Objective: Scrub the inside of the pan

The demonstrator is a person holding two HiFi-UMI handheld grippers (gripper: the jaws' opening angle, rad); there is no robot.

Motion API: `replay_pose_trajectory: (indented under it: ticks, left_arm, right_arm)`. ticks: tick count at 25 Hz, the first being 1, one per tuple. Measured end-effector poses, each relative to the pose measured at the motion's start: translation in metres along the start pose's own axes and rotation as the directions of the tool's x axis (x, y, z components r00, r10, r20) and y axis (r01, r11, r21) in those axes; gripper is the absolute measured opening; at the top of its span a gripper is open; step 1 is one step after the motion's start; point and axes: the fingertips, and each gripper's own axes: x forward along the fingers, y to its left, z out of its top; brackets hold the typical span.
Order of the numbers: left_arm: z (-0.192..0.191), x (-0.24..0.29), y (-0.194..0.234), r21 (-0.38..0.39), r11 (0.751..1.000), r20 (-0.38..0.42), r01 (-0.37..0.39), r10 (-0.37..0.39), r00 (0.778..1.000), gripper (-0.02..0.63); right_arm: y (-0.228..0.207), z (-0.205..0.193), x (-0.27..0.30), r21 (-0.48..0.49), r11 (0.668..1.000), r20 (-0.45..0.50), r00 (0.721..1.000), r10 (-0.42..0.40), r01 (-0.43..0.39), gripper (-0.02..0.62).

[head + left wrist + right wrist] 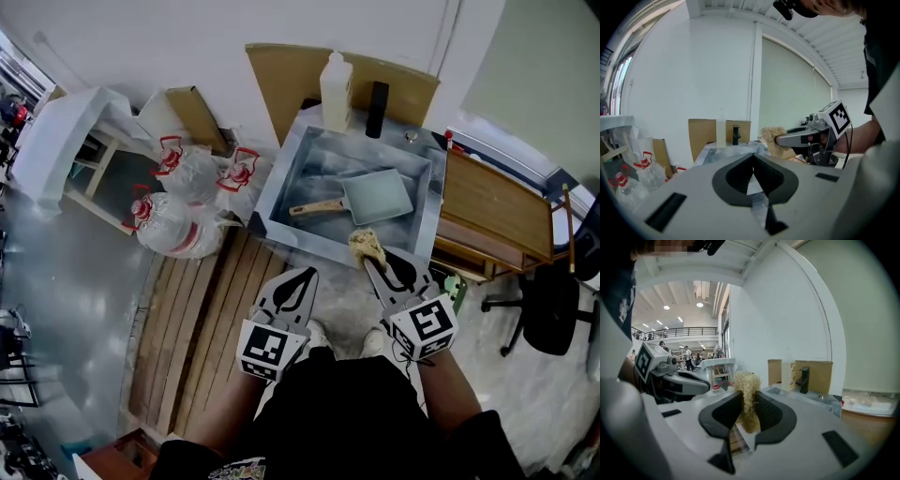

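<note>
Grey square pan (380, 195) with a wood handle, where's it sitting in the head view?

> Lying flat in the steel sink (277, 186), out ahead of both grippers. Right gripper (373, 258) is at the near rim with a tan scrubber (366, 246).

And the left gripper view?

> Left gripper (753, 168) has its jaws pressed together, nothing in them.

Right gripper view?

> Jaws clamped on the scrubber, fibres poking out above. Pan's hidden there, probably behind the sink wall.
</note>
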Motion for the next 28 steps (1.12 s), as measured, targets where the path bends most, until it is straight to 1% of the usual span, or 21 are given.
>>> replay_pose_trajectory:
  ticks: [10,15,20,28]
  left_arm:
    - [-0.008,-0.011,0.052,-0.014,0.999,0.002,0.03,-0.03,1.0,0.009]
    - [-0.012,-0.011,0.062,-0.017,0.999,0.0,0.046,-0.046,0.999,0.009]
    - [-0.013,-0.001,0.065,-0.019,0.998,-0.006,0.063,-0.063,0.998,0.009]
    - [-0.004,0.027,0.062,-0.024,0.997,-0.008,0.067,-0.067,0.998,0.009]
  right_arm:
    - [0.022,0.008,0.045,0.001,0.999,-0.004,0.999,-0.038,0.038,0.097]
    - [0.027,0.011,0.054,-0.005,0.999,-0.004,0.999,-0.05,0.05,0.097]
    - [0.021,0.012,0.06,-0.003,0.998,-0.013,0.998,-0.062,0.062,0.097]
    - [-0.009,0.016,0.064,0.0,0.998,-0.021,0.998,-0.062,0.062,0.097]
